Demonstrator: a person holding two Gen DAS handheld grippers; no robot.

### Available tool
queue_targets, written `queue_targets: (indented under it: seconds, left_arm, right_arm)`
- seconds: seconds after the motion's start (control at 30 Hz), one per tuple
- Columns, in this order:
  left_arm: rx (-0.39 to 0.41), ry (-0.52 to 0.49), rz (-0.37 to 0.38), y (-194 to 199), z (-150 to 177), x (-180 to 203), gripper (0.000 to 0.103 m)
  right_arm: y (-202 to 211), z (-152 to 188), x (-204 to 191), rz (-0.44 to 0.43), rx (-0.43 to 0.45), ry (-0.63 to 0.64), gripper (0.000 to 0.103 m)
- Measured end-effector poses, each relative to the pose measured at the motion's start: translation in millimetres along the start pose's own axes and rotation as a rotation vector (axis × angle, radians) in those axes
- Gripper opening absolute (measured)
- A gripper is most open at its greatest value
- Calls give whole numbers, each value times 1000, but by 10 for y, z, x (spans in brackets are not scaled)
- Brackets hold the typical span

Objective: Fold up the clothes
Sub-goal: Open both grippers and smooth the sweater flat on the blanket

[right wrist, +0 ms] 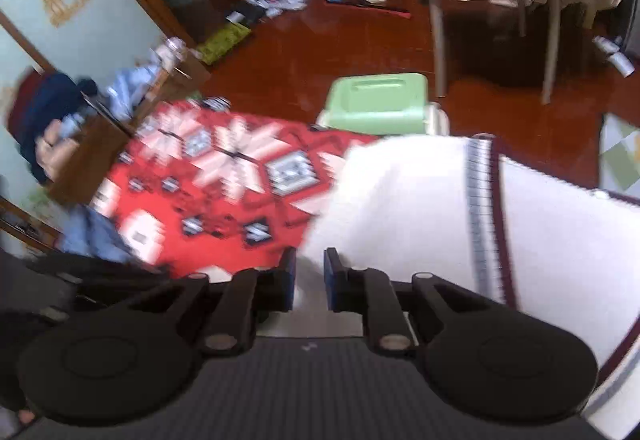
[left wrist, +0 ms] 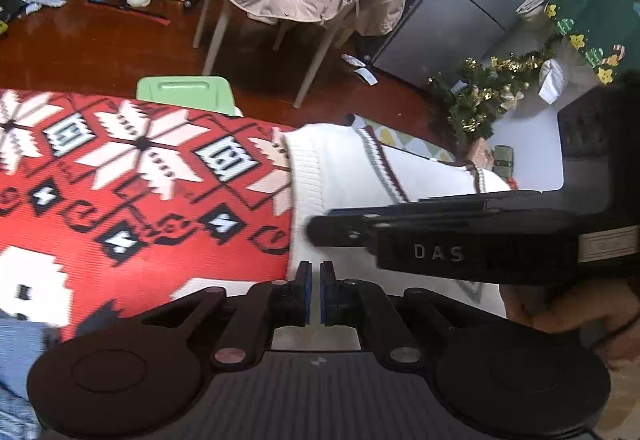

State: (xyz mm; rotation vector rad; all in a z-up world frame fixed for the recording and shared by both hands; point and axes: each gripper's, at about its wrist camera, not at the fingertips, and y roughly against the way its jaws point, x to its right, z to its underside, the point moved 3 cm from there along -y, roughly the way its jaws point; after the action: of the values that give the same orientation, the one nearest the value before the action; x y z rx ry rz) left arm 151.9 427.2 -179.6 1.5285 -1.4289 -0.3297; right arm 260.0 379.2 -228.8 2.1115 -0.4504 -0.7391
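One white sweater (left wrist: pixel 340 168) with striped trim is spread at the 3 o'clock end of one red patterned mat (left wrist: pixel 140 176). The left tongs (left wrist: pixel 316 272) are seen almost closed, nothing visibly between the pads. The right tongs (right wrist: pixel 310 260) are seen slightly parted over the sweater's edge; a grip cannot be told. One green stool (right wrist: pixel 376 100) stands at 12 o'clock.

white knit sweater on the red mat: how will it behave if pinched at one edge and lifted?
The white sweater is probably floppy: its knit lies in soft rounded folds, so it should drape. Its ribbed hem looks thick and grippy, unlikely to slip. It may drag across the red mat.
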Motion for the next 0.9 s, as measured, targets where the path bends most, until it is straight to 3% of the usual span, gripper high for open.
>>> queue_targets:
  seconds: [0.03,0.23,0.33,0.47,0.57,0.63,0.67,0.77,0.9]
  left_arm:
    - [0,13,0,17,1,-45,6]
    - [-29,109,68,-102,-27,-254,7]
    - [-32,139,118,-186,-54,-272,20]
    - [-19,104,139,-269,-111,-226,25]
    - [-16,82,155,-330,-164,-181,24]
    - [-32,81,151,-377,-176,-166,11]
    - [-36,61,134,-379,-189,-147,6]
    - [-34,-77,42,-330,-233,-24,6]
    - [-33,-256,-50,-305,-223,104,6]
  right_arm:
    - [-4,26,24,9,6,12,8]
    - [52,113,172,-16,24,-38,0]
    - [44,114,190,-23,25,-58,0]
    - [93,123,245,-37,19,-109,1]
    - [164,169,277,-32,22,-130,10]
    - [233,225,309,-35,29,-155,10]
    - [267,253,325,-37,32,-168,10]
    - [333,333,360,-43,41,-198,10]
    - [300,428,305,-11,29,-131,9]
